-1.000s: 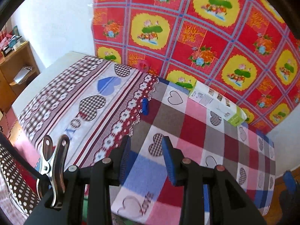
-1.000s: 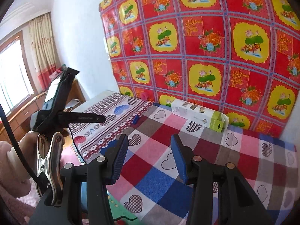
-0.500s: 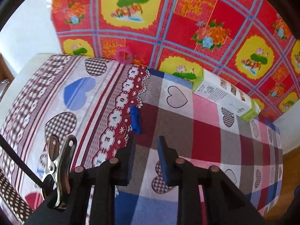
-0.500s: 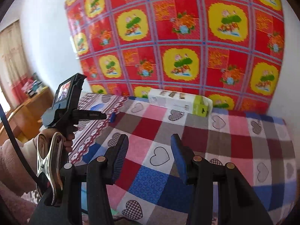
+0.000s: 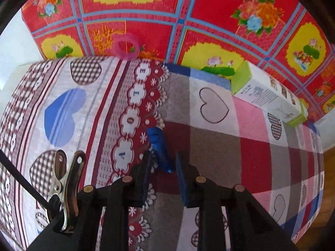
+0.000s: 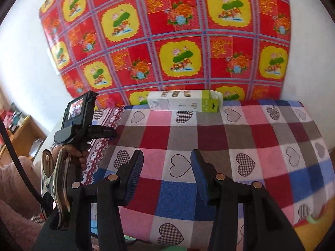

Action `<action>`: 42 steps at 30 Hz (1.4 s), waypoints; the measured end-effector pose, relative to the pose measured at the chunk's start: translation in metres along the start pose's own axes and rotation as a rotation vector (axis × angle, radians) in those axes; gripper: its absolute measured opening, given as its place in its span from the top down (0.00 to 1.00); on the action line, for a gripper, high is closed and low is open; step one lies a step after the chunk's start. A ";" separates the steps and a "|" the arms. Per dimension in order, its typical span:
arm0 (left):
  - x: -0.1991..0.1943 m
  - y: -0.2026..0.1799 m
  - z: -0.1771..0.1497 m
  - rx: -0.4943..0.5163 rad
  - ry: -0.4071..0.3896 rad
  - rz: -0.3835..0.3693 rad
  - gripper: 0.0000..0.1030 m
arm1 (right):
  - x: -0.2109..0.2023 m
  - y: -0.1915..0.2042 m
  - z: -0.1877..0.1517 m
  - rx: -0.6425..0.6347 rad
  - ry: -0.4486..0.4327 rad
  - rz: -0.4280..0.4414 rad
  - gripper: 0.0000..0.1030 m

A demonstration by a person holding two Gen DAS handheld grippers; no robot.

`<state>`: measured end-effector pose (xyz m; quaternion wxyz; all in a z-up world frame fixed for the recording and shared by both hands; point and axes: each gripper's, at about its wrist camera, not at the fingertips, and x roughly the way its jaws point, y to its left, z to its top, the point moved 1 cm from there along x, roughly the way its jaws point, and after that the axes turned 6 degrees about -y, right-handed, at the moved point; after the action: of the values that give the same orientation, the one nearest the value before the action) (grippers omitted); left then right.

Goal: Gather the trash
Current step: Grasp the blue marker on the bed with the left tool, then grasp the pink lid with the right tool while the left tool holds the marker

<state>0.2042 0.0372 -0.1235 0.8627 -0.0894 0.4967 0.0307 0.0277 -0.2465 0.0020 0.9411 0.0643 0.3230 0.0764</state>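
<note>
Left tool (image 5: 162, 165): black plastic arms with ribbed blue pads, pointed steeply down; its jaws had just been closing and stood narrowly apart, with the lower end of the blue scrap between them. Whether the pads pressed on it could not be told.
Blue scrap (image 5: 157, 141): small, long, crumpled-looking piece, lying flat just ahead of the left tool on the seam where the two cloths met.
Right tool (image 6: 167, 172): same black-and-blue build, jaws spread, nothing between them, held above the checked cloth.
Checked cloth (image 6: 209, 133): soft fleecy squares in red, pink, grey and blue with outlined hearts, spreading ahead of both tools over the counter.
Striped cloth (image 5: 62, 104): to the left of the left tool, white with maroon bands, scalloped flower border, blue and gingham hearts.
Hand (image 6: 80, 159): gripping the left tool's handle, fuzzy pink sleeve behind it.
Carton (image 6: 184, 103): long white cardboard box with a green end, lying flat at the counter's far edge.
Pink ring (image 5: 125, 47): translucent, round, far ahead of the left tool at the wall.
Wall cloth (image 6: 167, 31): glossy red and yellow floral squares.
</note>
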 end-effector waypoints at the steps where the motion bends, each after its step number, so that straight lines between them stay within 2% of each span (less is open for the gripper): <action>1: 0.003 -0.001 0.001 0.007 -0.002 -0.001 0.77 | 0.000 0.001 0.000 0.005 0.000 -0.009 0.53; 5: 0.006 -0.002 0.001 0.017 -0.022 0.019 0.86 | -0.001 0.007 0.002 0.014 0.001 -0.035 0.53; 9: 0.006 -0.001 0.000 0.014 -0.031 0.021 0.86 | 0.001 0.013 0.004 0.016 0.004 -0.051 0.53; 13: -0.004 0.013 -0.002 -0.011 -0.021 -0.031 0.86 | 0.007 0.021 0.008 0.010 0.010 -0.053 0.53; 19: -0.036 0.048 0.002 -0.037 -0.059 -0.056 0.86 | 0.025 0.046 0.019 -0.027 0.020 -0.002 0.53; 26: -0.068 0.098 0.003 -0.079 -0.092 0.015 0.86 | 0.057 0.091 0.035 -0.094 0.029 0.086 0.53; 34: -0.084 0.181 -0.008 -0.176 -0.106 0.087 0.86 | 0.103 0.134 0.051 -0.168 0.035 0.169 0.53; 42: -0.085 0.224 -0.026 -0.225 -0.096 0.113 0.86 | 0.176 0.156 0.062 -0.125 0.087 0.204 0.53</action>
<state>0.1078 0.2552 -0.0905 0.8670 -0.1561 0.4524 0.1390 0.1876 -0.0651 -0.0283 0.9158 0.0349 0.3497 0.1946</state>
